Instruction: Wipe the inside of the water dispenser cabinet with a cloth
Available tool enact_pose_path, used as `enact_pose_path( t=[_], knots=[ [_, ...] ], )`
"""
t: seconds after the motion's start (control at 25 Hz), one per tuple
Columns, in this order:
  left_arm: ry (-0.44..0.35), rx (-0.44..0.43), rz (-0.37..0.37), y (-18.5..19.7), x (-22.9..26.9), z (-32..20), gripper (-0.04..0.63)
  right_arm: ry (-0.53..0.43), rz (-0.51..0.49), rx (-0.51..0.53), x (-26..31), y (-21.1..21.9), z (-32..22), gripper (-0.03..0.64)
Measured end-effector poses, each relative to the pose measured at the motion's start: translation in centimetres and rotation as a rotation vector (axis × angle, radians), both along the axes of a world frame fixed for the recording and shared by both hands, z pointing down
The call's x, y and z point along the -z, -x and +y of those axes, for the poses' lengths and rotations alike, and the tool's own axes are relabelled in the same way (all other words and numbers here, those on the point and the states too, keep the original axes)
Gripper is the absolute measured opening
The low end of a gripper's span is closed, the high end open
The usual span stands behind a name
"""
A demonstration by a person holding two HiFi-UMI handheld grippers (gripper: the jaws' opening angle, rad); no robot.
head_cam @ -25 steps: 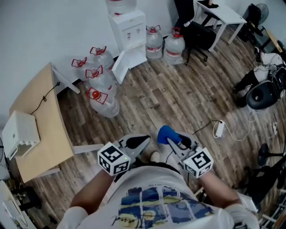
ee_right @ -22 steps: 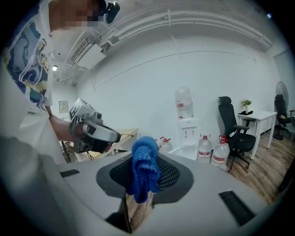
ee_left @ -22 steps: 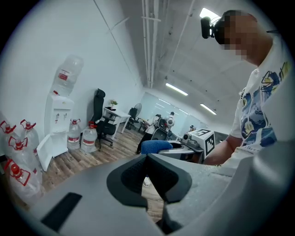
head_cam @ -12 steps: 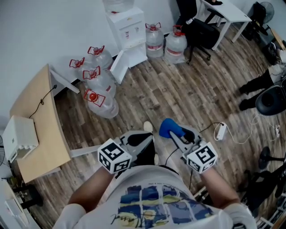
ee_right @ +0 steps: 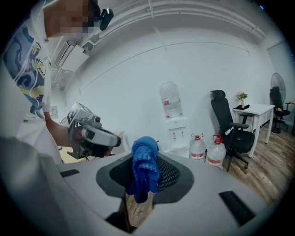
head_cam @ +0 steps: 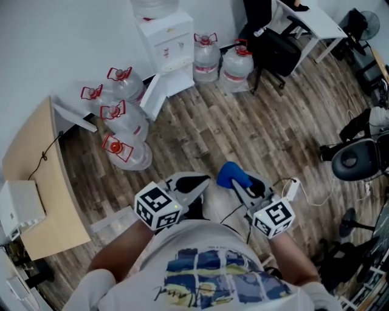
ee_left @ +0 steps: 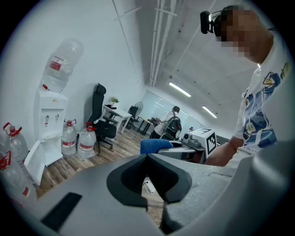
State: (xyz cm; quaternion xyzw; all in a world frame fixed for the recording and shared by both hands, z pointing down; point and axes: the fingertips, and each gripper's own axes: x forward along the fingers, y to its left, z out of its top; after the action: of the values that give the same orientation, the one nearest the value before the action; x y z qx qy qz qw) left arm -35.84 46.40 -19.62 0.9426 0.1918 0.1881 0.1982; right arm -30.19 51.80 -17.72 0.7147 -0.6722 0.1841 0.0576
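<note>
A white water dispenser (head_cam: 164,36) stands against the far wall, with its lower cabinet door (head_cam: 152,94) swung open. The dispenser also shows in the left gripper view (ee_left: 48,120) and the right gripper view (ee_right: 176,131). My right gripper (head_cam: 238,182) is shut on a bunched blue cloth (head_cam: 231,175), which hangs between its jaws (ee_right: 145,168). My left gripper (head_cam: 196,185) is held beside it at waist height, shut with nothing in it (ee_left: 148,156). Both grippers are well short of the dispenser.
Several large water bottles (head_cam: 118,130) stand on the wood floor left of the dispenser, and two more (head_cam: 206,58) to its right. A black office chair (head_cam: 273,48) and a white desk (head_cam: 310,18) are at the back right. A wooden table (head_cam: 36,176) is at left. A power strip (head_cam: 292,188) lies on the floor.
The room has slid left and a little up in the head view as the person steps over the floor. Both grippers keep their pose, and the cloth stays held.
</note>
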Motion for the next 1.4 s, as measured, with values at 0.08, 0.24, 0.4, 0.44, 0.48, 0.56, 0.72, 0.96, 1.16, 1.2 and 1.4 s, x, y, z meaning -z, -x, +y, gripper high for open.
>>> enact_pose_path(
  t=[0.08,0.24,0.4,0.44,0.48,0.56,0.72,0.96,1.16,1.2,1.4],
  knots=[
    [0.003,0.001,0.009,-2.1,0.2,-2.0,0.002,0.003,0.009,0.002,0.5,-1.9,-2.0,0.095],
    [-0.004,-0.011,0.019,-5.7,-0.1,-5.1,0.002,-0.002,0.025,0.005,0.9,-5.4,-5.5,0.095],
    [0.01,-0.016,0.019,-8.2,-0.2,-6.9,0.002,0.01,0.026,0.014,1.2,-7.9,-7.7,0.095],
    [0.013,-0.015,0.02,-8.7,-0.1,-7.4,0.002,0.013,0.026,0.02,1.3,-8.5,-8.4,0.095],
    [0.014,-0.012,0.021,-9.4,-0.1,-7.8,0.002,0.015,0.028,0.027,1.4,-9.2,-9.0,0.095],
    [0.016,-0.002,0.018,-10.7,-0.3,-8.6,0.002,0.016,0.033,0.046,1.5,-10.7,-10.2,0.095],
    [0.012,0.034,0.006,-14.2,-0.7,-10.6,0.002,0.008,0.032,0.094,1.5,-14.3,-12.9,0.095],
    [-0.001,0.148,-0.025,-20.9,-1.0,-13.6,0.002,0.014,0.014,0.228,1.0,-21.2,-17.1,0.095],
    [0.021,0.252,-0.056,-29.1,-1.0,-16.9,0.002,0.062,0.011,0.361,0.5,-29.2,-21.5,0.095],
    [0.024,0.273,-0.061,-30.6,-1.1,-17.4,0.002,0.079,0.008,0.381,0.4,-30.7,-22.2,0.095],
    [0.031,0.371,-0.064,-35.9,-1.3,-19.1,0.002,0.063,0.028,0.494,-1.0,-36.2,-25.5,0.095]
  ],
)
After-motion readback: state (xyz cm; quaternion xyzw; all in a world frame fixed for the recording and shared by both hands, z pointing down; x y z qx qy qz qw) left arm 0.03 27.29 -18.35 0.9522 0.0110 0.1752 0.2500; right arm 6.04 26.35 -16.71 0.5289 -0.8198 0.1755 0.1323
